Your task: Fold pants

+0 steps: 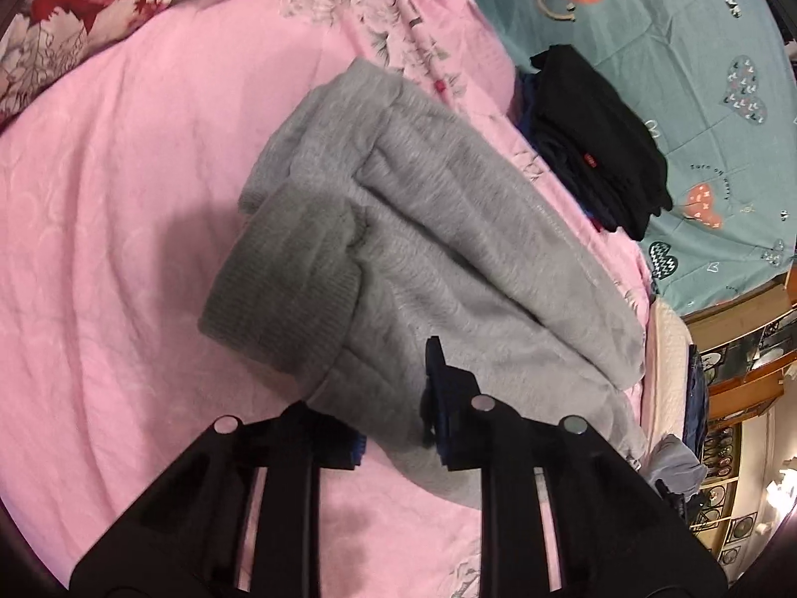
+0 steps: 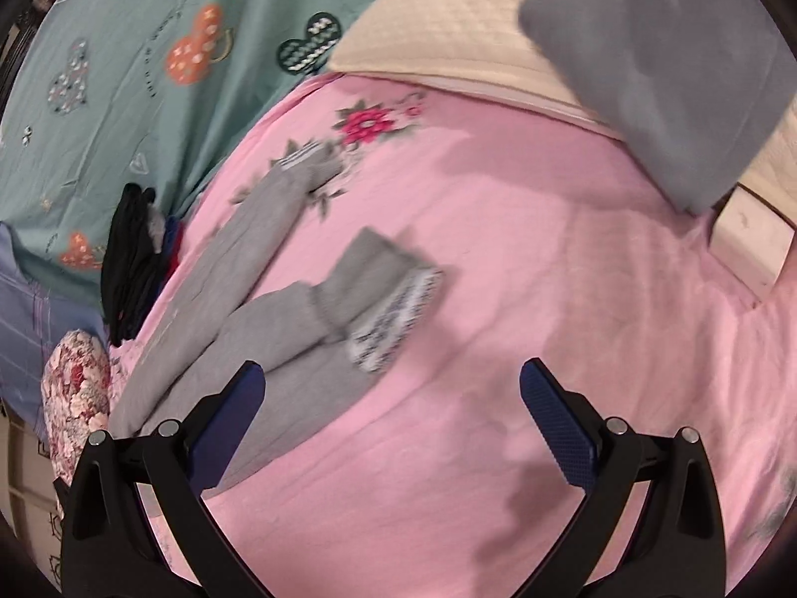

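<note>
Grey pants (image 1: 423, 229): lying rumpled on pink bedsheet (image 1: 124, 199), one ribbed cuff at 9 o'clock of the heap. Left gripper (image 1: 393, 428): jaws clenched on a fold of the pants' grey fabric at the heap's 6 o'clock edge. Right gripper (image 2: 393, 423): jaws spread wide, nothing between them, over bare pink sheet; pants (image 2: 279, 329) at its 10 o'clock. Dark folded clothes (image 1: 597, 134): stacked at 2 o'clock of the pants, beside teal patterned cover (image 1: 672, 25).
</note>
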`<act>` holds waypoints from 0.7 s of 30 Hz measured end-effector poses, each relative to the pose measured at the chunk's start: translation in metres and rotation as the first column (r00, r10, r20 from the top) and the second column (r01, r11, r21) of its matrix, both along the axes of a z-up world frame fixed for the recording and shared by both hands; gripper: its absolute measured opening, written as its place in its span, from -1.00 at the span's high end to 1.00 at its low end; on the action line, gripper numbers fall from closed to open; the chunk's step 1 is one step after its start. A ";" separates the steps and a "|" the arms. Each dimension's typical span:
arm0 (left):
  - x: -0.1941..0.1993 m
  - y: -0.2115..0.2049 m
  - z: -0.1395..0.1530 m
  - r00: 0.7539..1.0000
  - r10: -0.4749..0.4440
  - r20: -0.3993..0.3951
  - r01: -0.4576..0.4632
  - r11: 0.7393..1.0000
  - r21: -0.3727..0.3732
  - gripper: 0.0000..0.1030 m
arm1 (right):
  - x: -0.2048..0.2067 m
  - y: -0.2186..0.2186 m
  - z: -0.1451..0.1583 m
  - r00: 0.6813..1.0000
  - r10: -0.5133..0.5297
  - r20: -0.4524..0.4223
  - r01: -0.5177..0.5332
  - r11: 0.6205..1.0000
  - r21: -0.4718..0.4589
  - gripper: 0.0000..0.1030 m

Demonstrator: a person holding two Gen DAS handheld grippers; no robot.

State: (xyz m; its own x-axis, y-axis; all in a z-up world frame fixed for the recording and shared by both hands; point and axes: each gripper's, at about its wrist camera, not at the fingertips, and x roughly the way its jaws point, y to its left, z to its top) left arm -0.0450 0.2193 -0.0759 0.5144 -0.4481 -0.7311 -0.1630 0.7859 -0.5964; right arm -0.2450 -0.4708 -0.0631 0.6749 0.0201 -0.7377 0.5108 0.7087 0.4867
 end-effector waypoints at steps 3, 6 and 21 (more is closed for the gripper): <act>-0.001 -0.002 0.006 1.000 0.000 0.013 0.000 1.000 0.020 0.61 | 0.007 -0.007 -0.012 1.000 0.029 0.000 -0.029 0.999 0.027 -0.84; -0.002 -0.005 0.005 1.000 0.001 0.012 -0.002 0.999 0.046 0.61 | 0.022 -0.005 -0.020 0.996 0.093 0.001 -0.093 0.995 0.043 -0.53; -0.011 0.007 0.061 0.992 -0.017 0.122 0.017 1.000 0.008 0.77 | 0.038 0.010 0.037 0.966 0.219 0.140 -0.223 0.975 0.017 0.84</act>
State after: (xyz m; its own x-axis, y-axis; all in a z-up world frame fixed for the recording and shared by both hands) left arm -0.0558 0.2263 -0.0145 0.5926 -0.4530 -0.6661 -0.0757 0.7919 -0.6059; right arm -0.2071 -0.4608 -0.0264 0.7453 0.2021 -0.6353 0.2704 0.7793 0.5652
